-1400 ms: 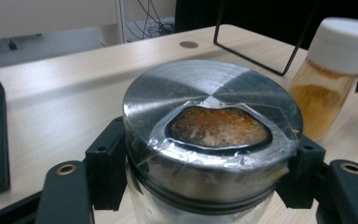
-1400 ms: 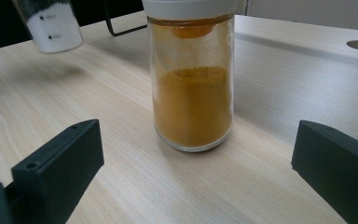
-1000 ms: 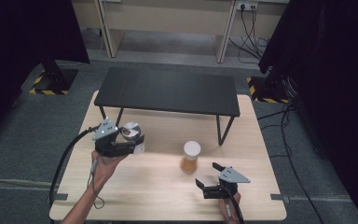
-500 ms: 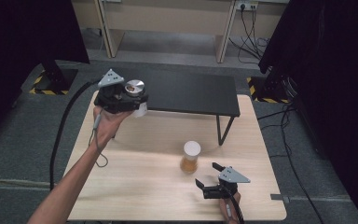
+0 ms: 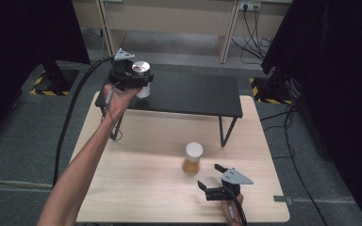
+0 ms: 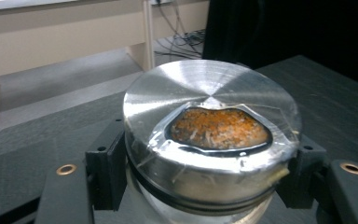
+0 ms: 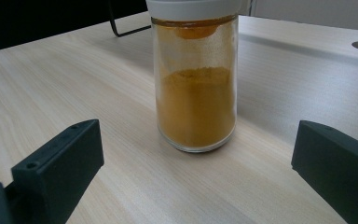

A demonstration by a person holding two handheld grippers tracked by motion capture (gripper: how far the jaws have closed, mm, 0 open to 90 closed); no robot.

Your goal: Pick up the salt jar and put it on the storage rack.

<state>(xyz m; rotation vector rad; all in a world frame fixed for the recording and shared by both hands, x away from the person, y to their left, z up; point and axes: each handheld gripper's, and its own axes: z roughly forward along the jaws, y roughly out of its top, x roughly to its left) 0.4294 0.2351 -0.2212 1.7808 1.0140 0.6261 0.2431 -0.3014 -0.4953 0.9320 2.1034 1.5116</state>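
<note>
Left tool (image 5: 139, 80) pinches a jar with a shiny metal lid (image 6: 212, 135), both jaws pressed against its sides, and holds it over the left end of the black shelf (image 5: 188, 96) that stands on the bench (image 5: 136, 165). Whether the jar's base touches the shelf cannot be told. Right tool (image 5: 213, 181), jaws spread wide and gripping nothing, rests on the bench just short of the spice jar (image 7: 196, 93) of orange powder. By my judgement one jar is nearly shelved; setting it down, letting go, and lifting the spice jar are left.
</note>
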